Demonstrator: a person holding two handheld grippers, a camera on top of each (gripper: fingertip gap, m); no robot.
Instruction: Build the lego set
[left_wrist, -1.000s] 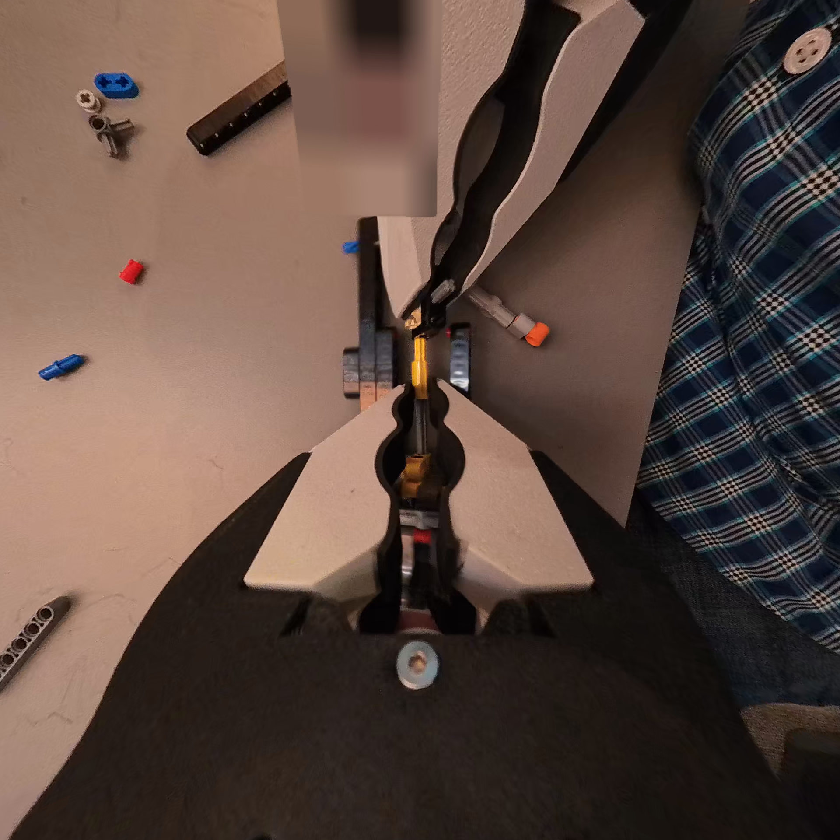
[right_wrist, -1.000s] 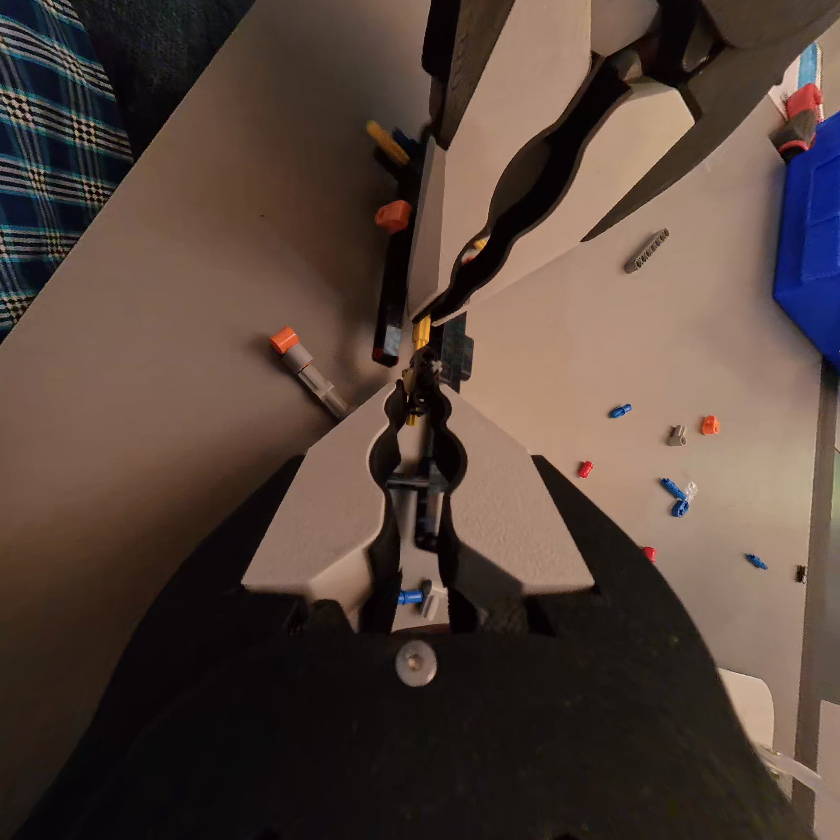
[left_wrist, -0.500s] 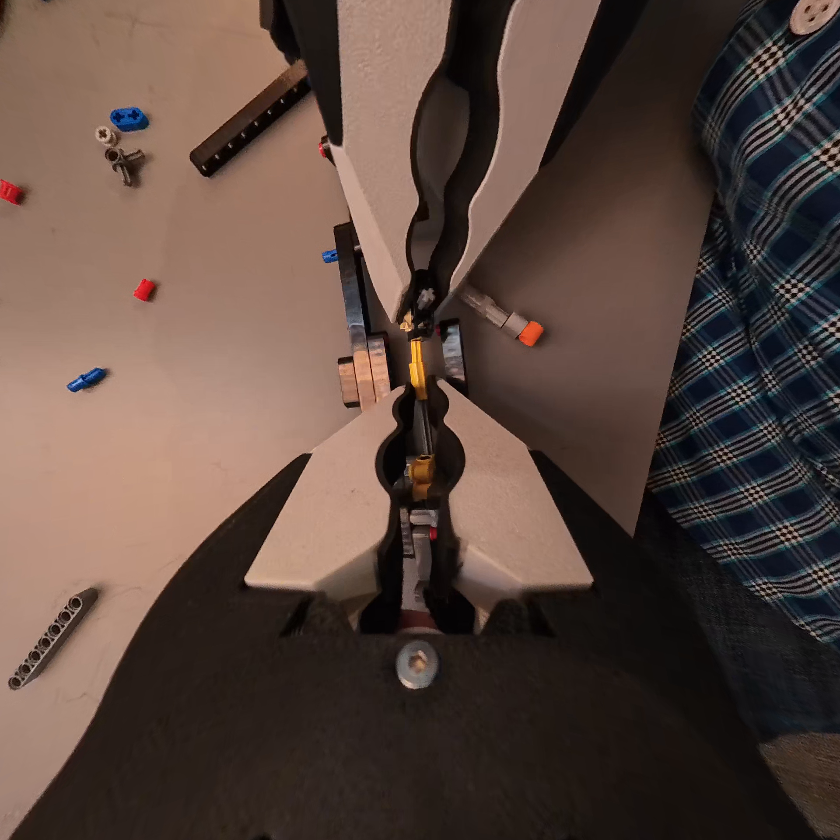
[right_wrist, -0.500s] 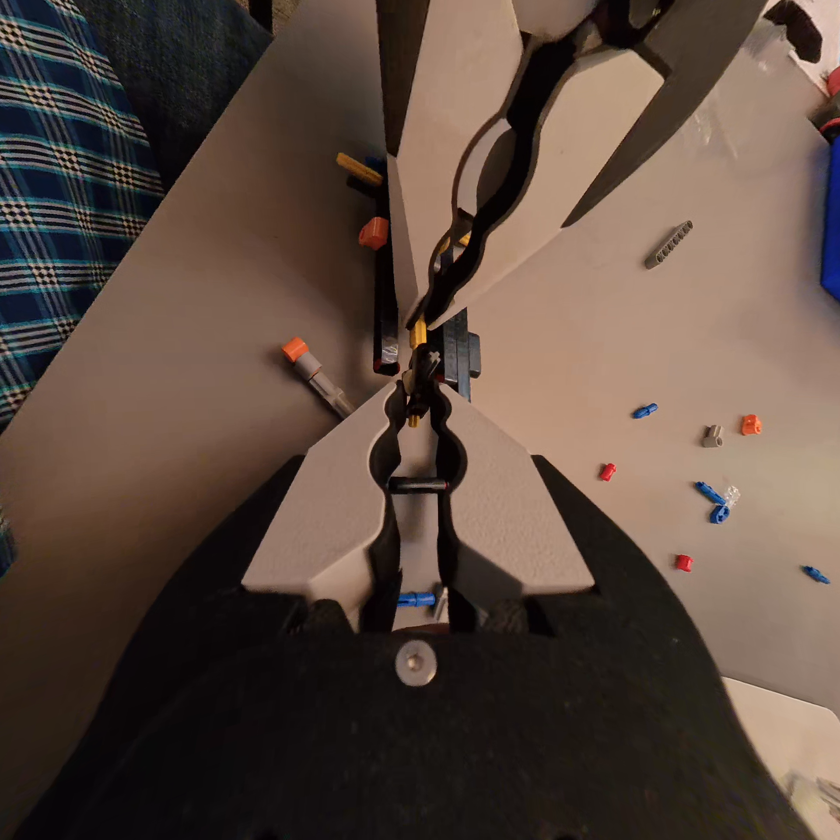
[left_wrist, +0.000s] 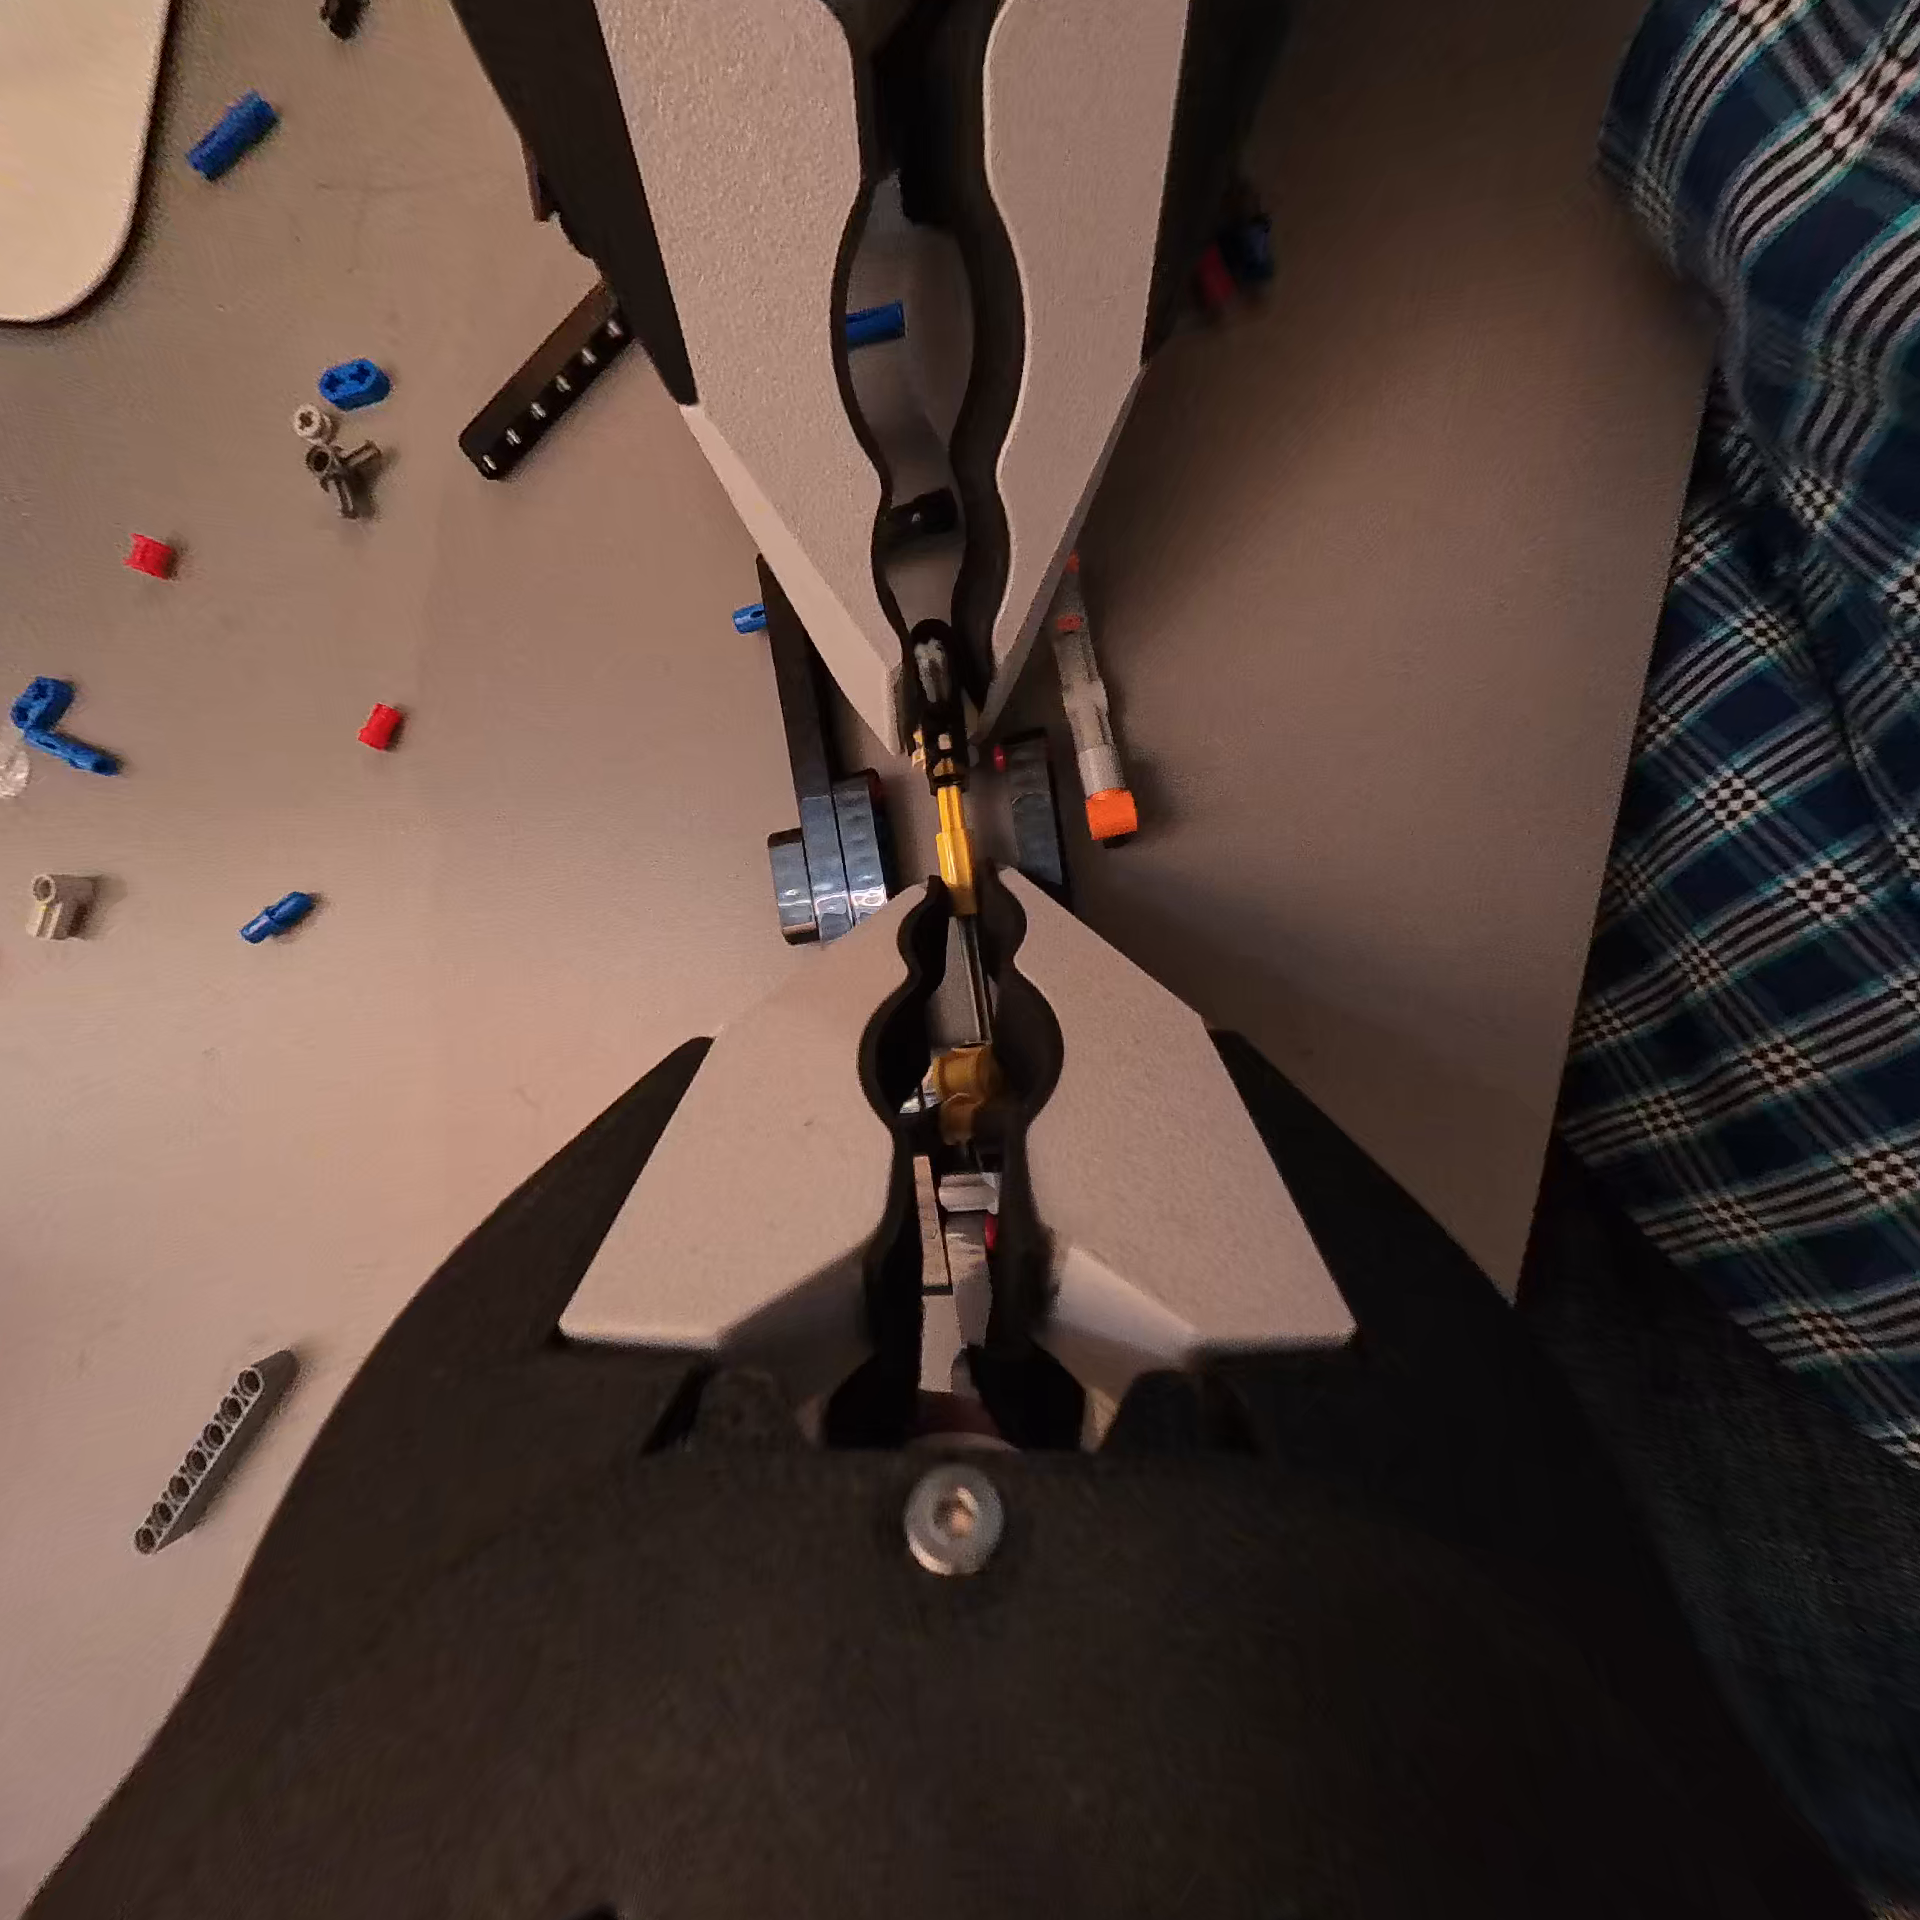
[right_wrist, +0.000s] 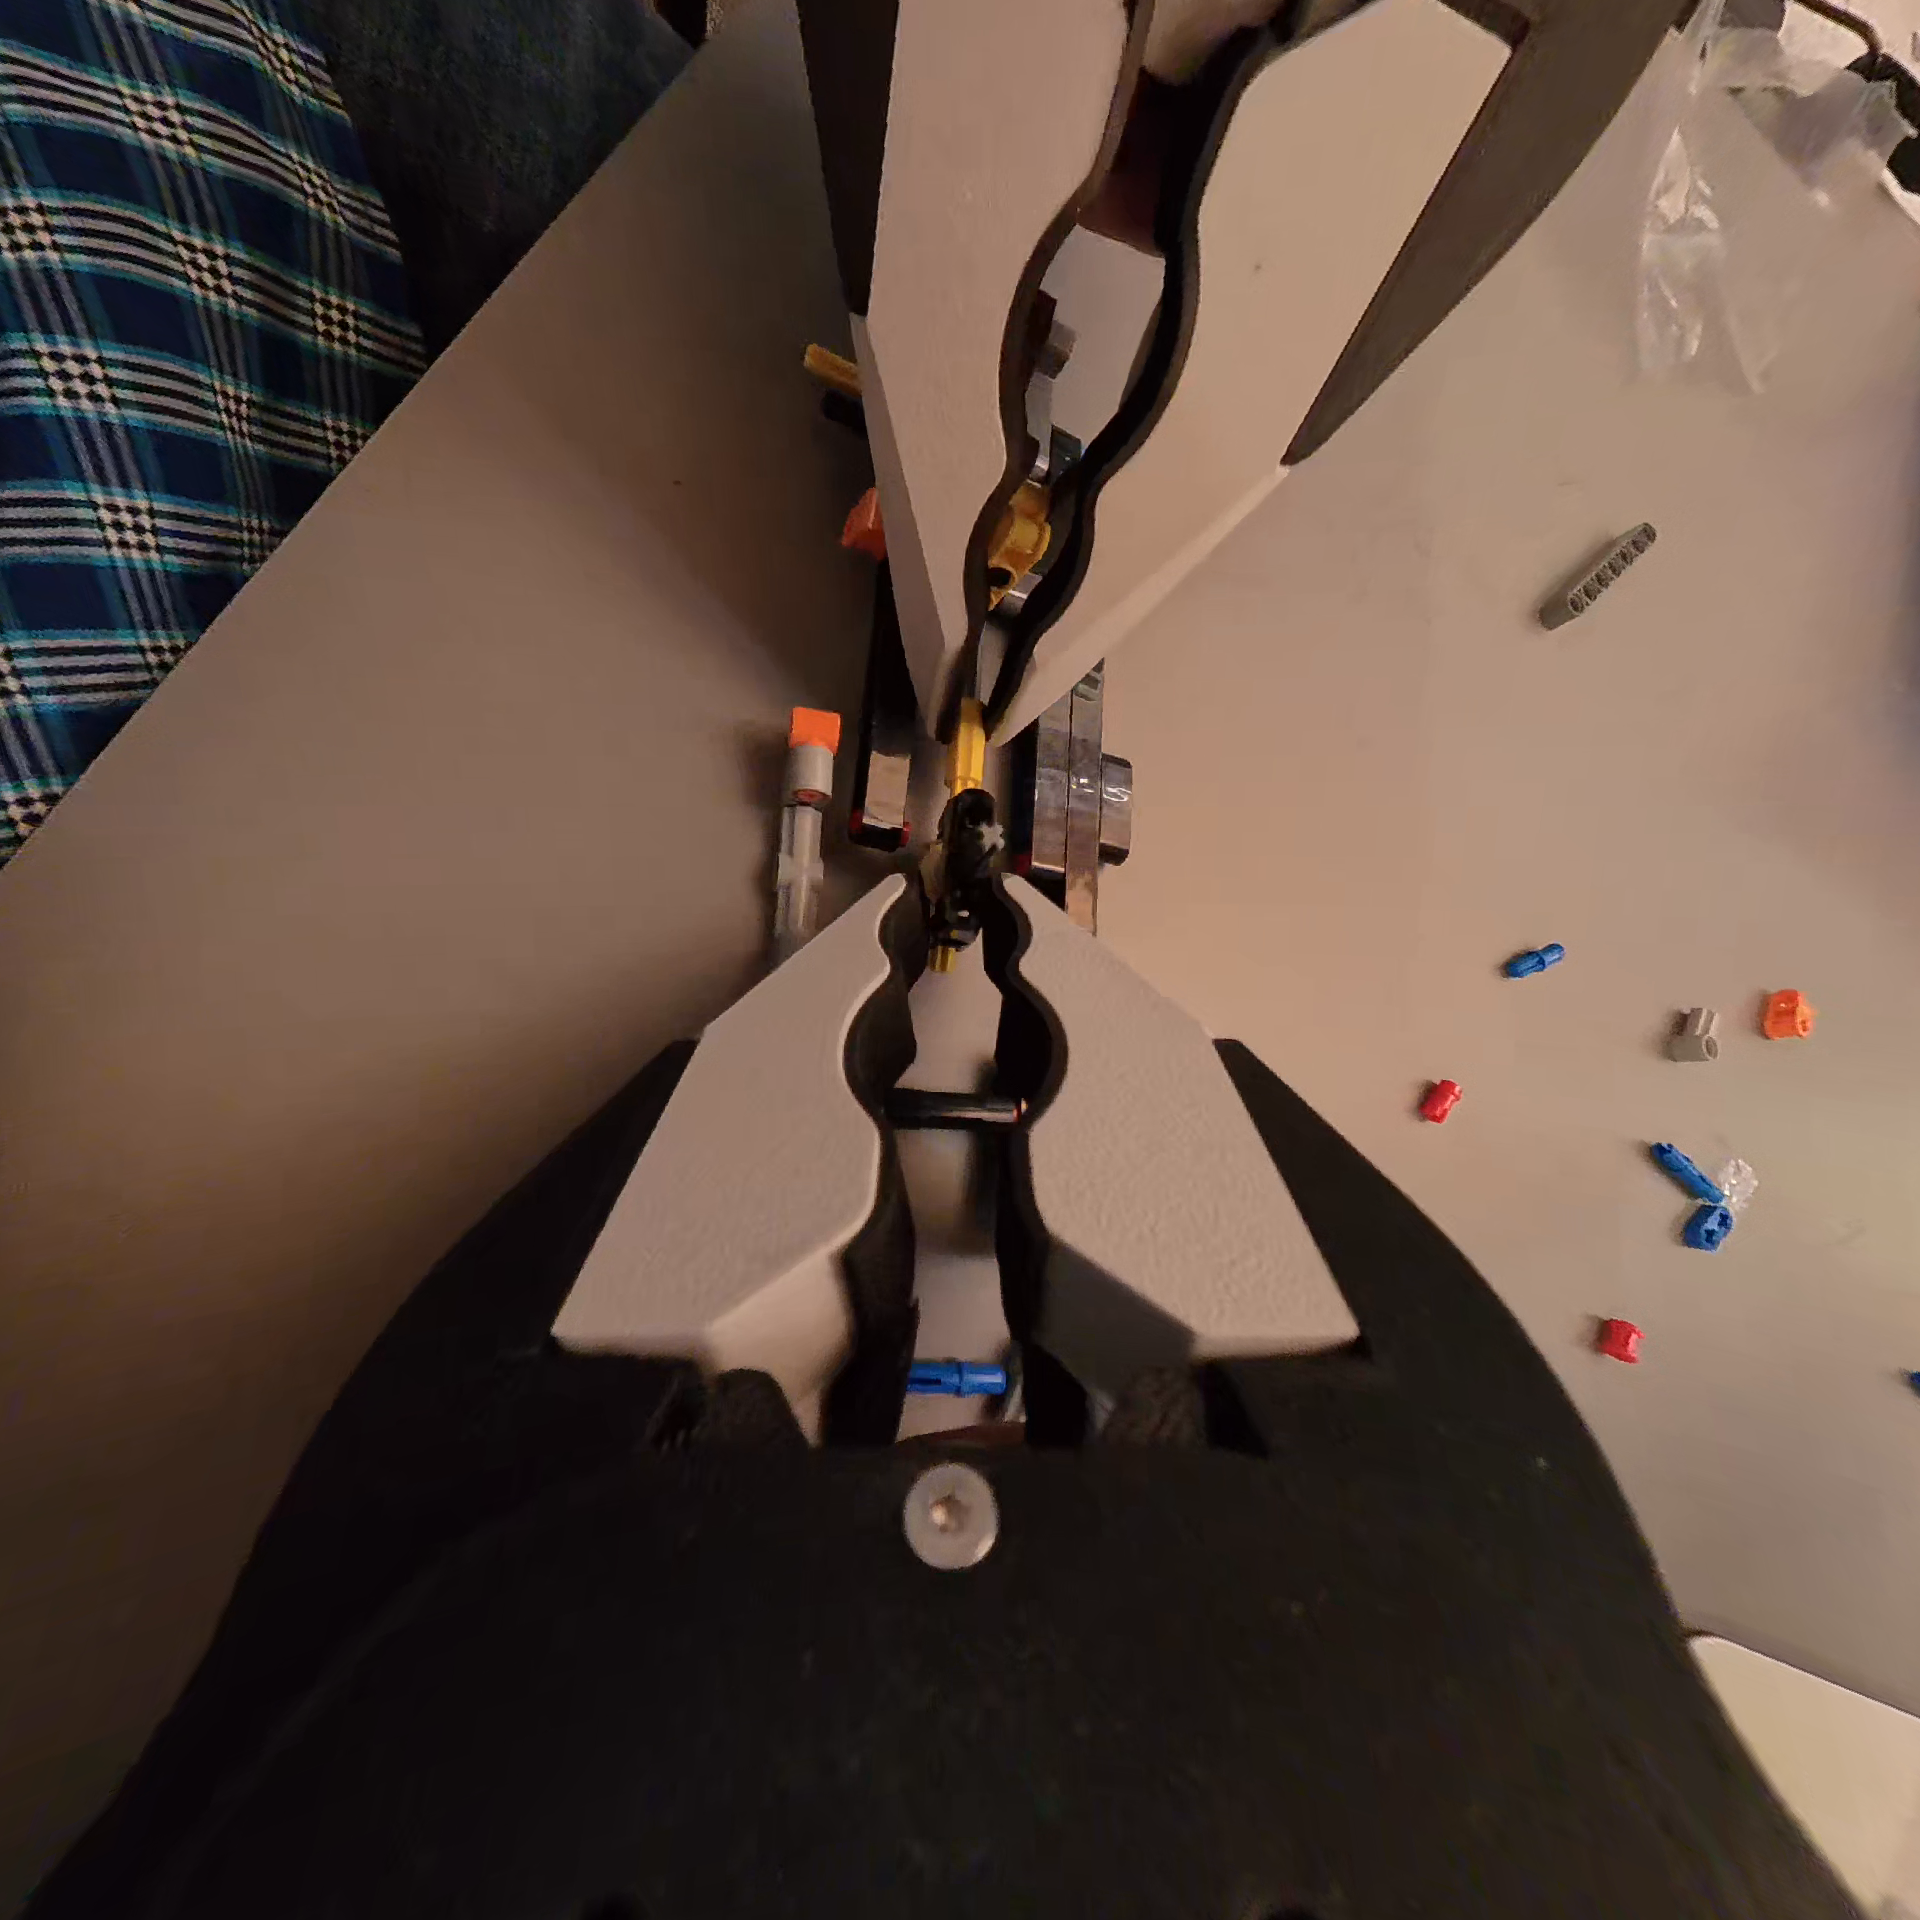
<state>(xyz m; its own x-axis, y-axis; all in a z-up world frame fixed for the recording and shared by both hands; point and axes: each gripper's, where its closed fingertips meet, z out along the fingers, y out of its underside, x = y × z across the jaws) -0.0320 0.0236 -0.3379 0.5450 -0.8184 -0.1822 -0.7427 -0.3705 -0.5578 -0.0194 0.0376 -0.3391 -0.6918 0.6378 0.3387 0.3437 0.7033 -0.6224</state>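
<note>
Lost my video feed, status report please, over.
Left hand-held gripper shut on thin yellow plastic axle. Right hand-held gripper shut on small black plastic connector, meeting the axle's end. Nothing between them.

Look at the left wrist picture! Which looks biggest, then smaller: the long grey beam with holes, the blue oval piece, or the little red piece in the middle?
1. Grey beam, clearly longest.
2. Blue oval piece.
3. Red piece, only slightly smaller than the blue one.
The beam lies nearer the camera, which exaggerates its lead.

Beige table (left_wrist: 540, 1039): loose pieces at frame left, namely blue pins (left_wrist: 276, 916), red bushes (left_wrist: 379, 724), grey beam (left_wrist: 213, 1449) lower left, black beam (left_wrist: 545, 400) upper left. Orange-tipped grey part (left_wrist: 1096, 748) and dark stacked assembly (left_wrist: 831, 862) lie at centre.
</note>
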